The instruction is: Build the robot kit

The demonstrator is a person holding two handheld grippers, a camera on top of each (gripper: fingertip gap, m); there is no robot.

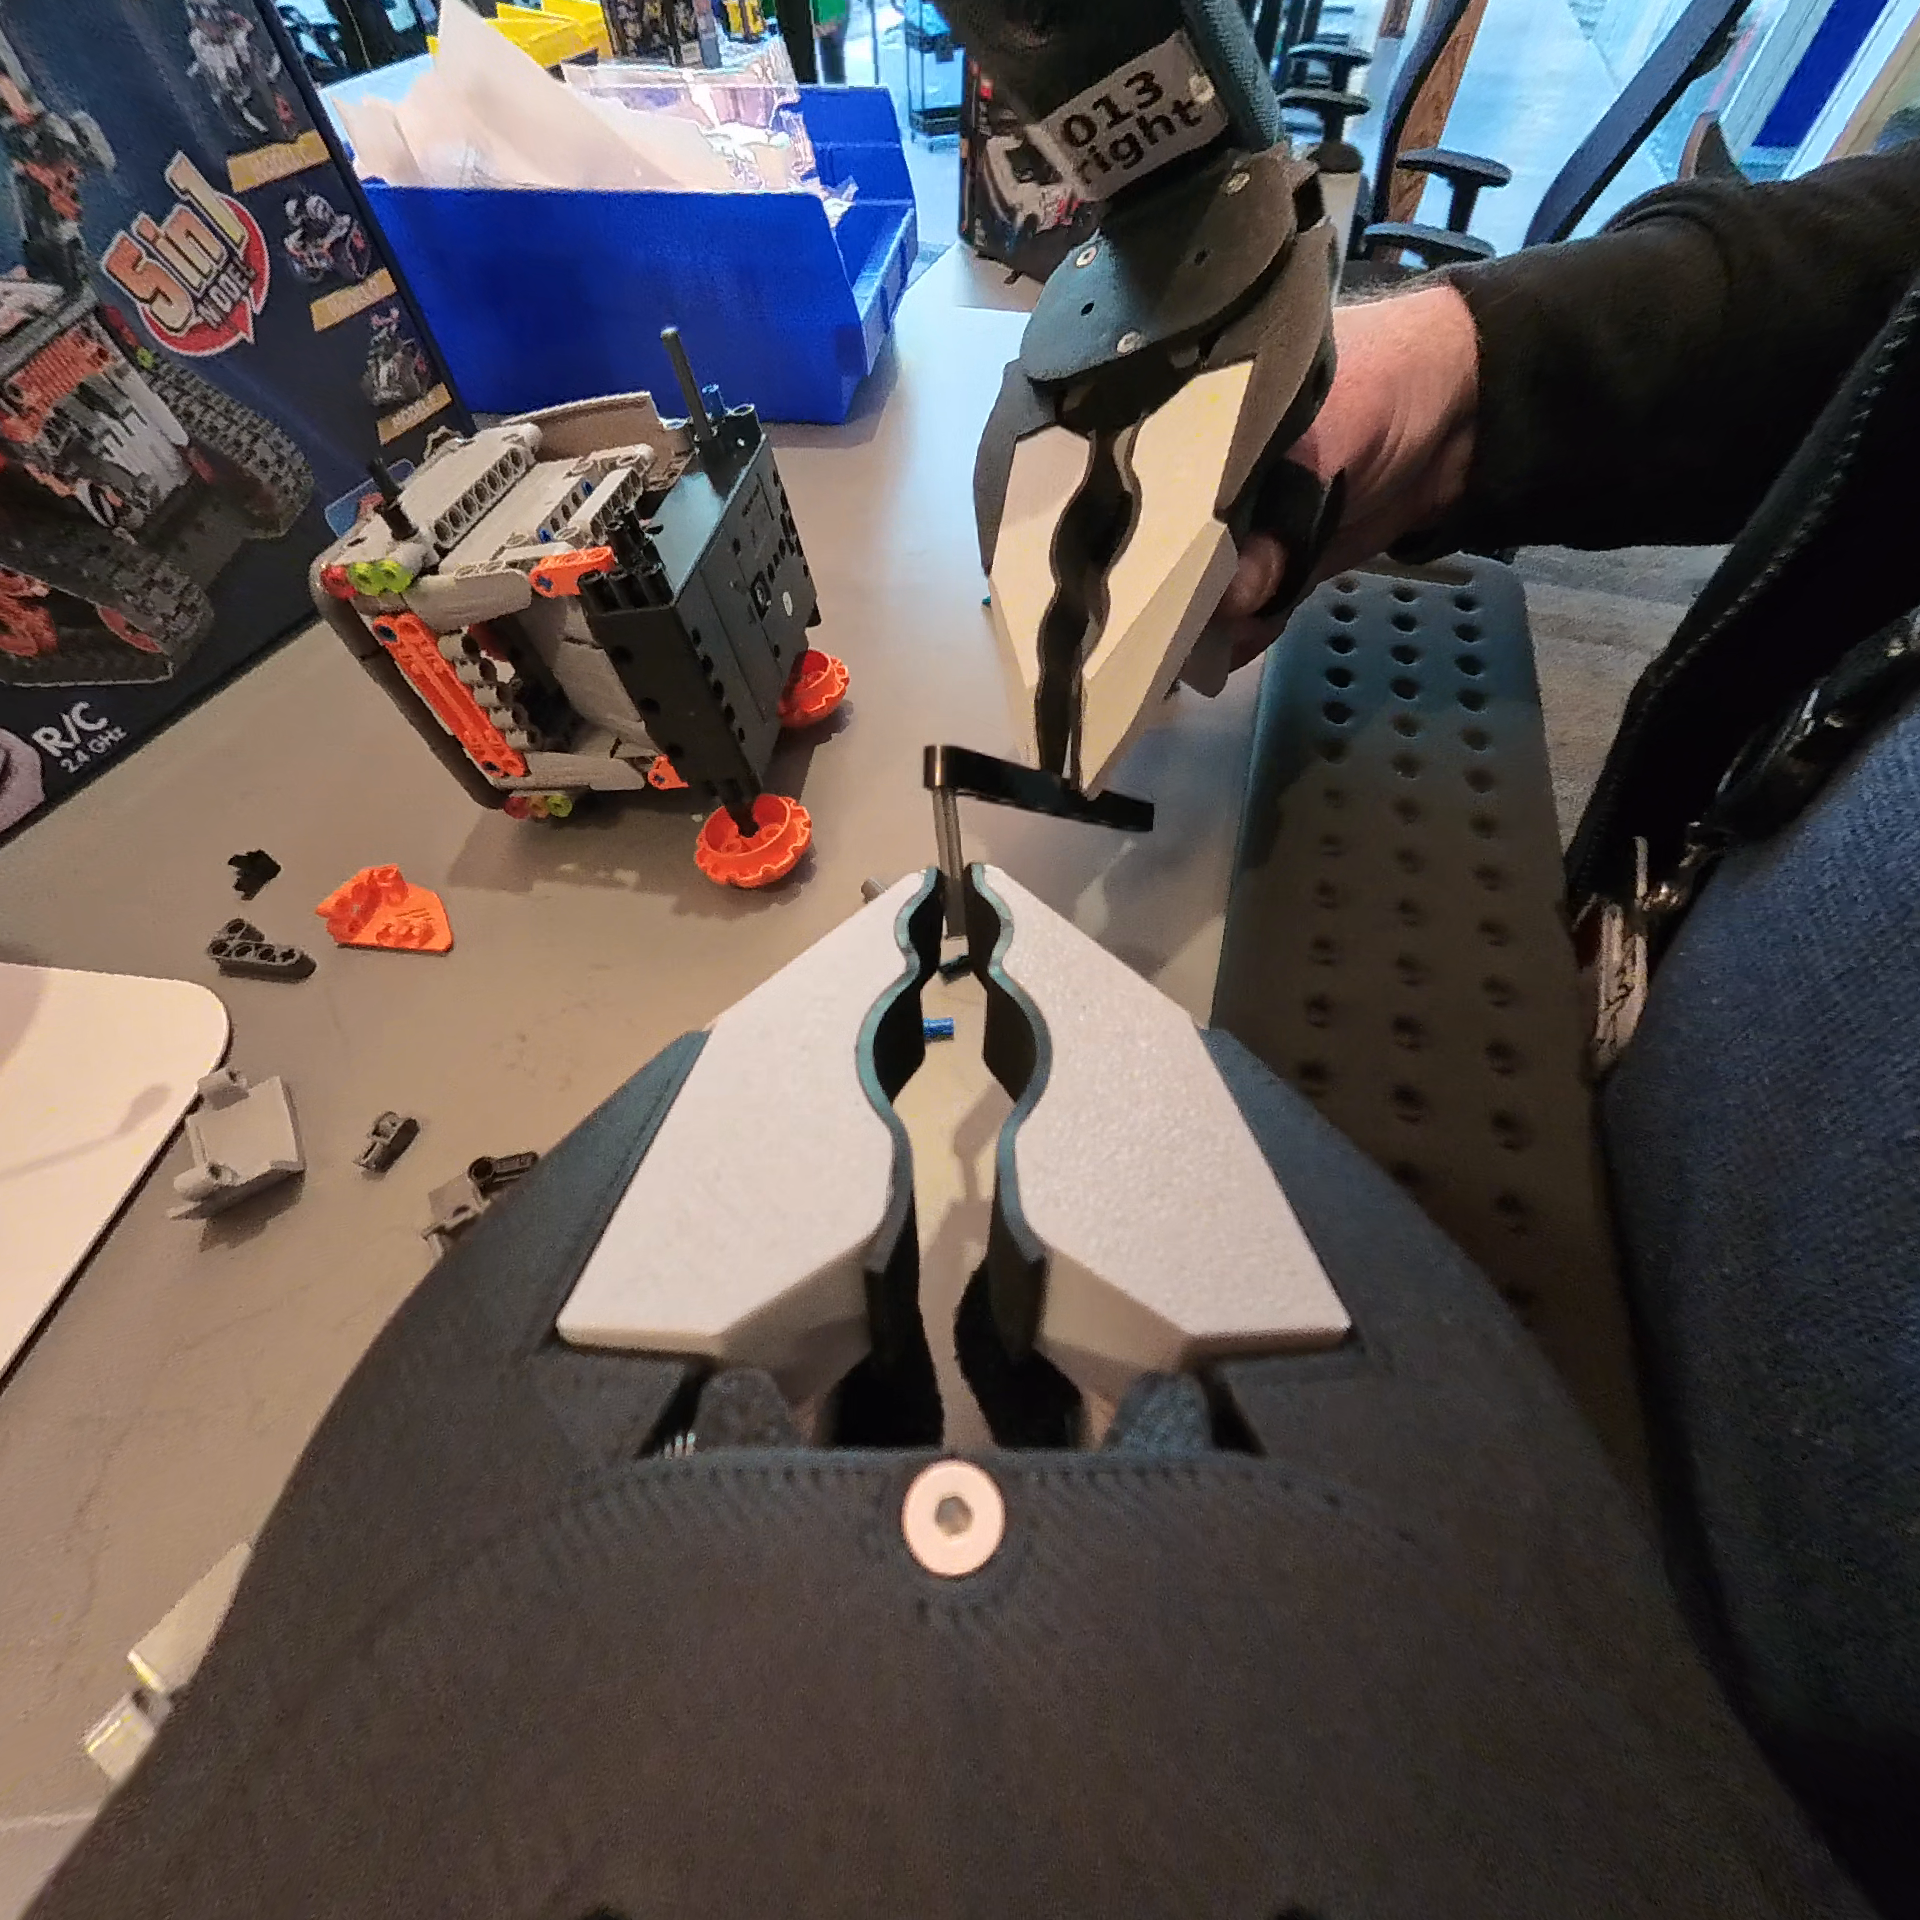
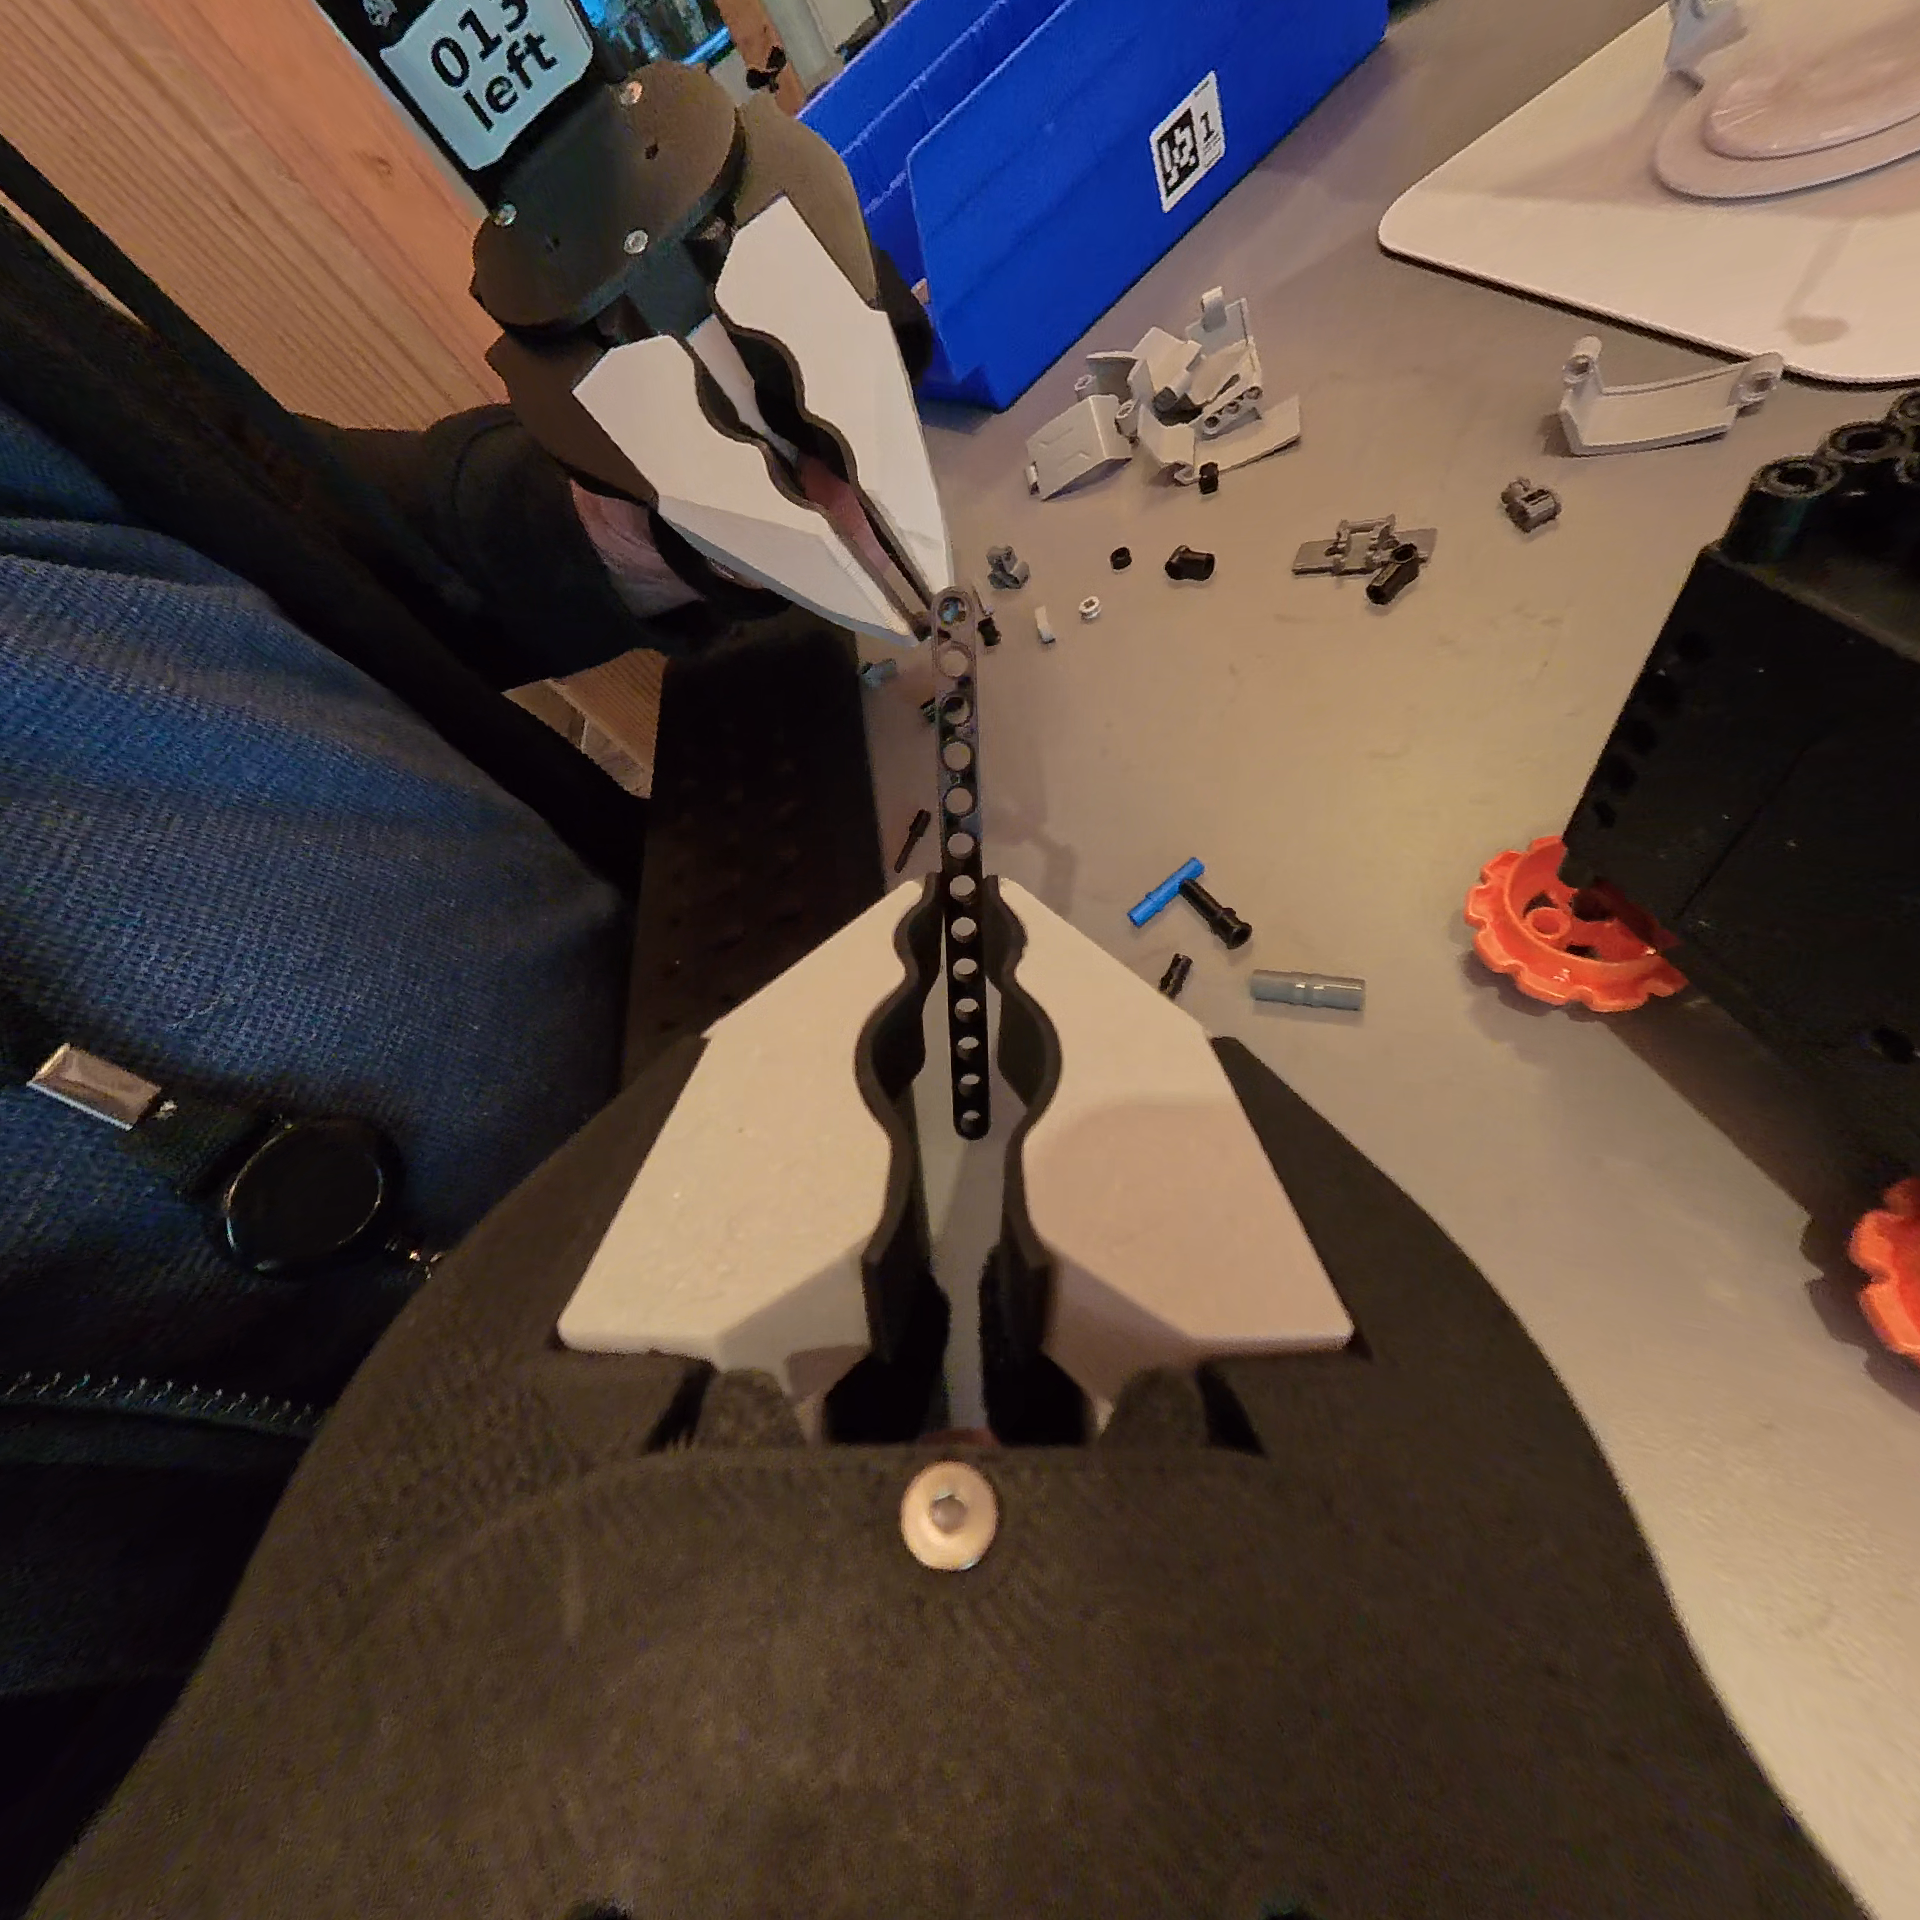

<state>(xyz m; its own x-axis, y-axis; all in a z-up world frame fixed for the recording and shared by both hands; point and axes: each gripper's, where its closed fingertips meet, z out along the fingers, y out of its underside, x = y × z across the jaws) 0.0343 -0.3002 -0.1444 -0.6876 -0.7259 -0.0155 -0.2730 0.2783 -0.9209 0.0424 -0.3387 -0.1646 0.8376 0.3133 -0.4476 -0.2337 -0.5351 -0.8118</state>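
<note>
L gripper [image 1: 954, 896]: jaws nearly closed, tips pinching the lower end of a short grey plastic axle [image 1: 948, 831], held upright. Axle's top meets the end hole of a long black perforated plastic beam [image 2: 959, 800]; probably seated in it, though the view's too tight to be sure. R gripper [image 2: 961, 896]: jaws closed on that beam w/ its far end sticking out past the tips. Beyond, on the grey table [image 1: 623, 997]: small orange panel piece [image 1: 387, 912], grey-and-orange brick vehicle w/ orange wheels [image 1: 582, 613], blue plastic bin [image 1: 644, 281].
</note>
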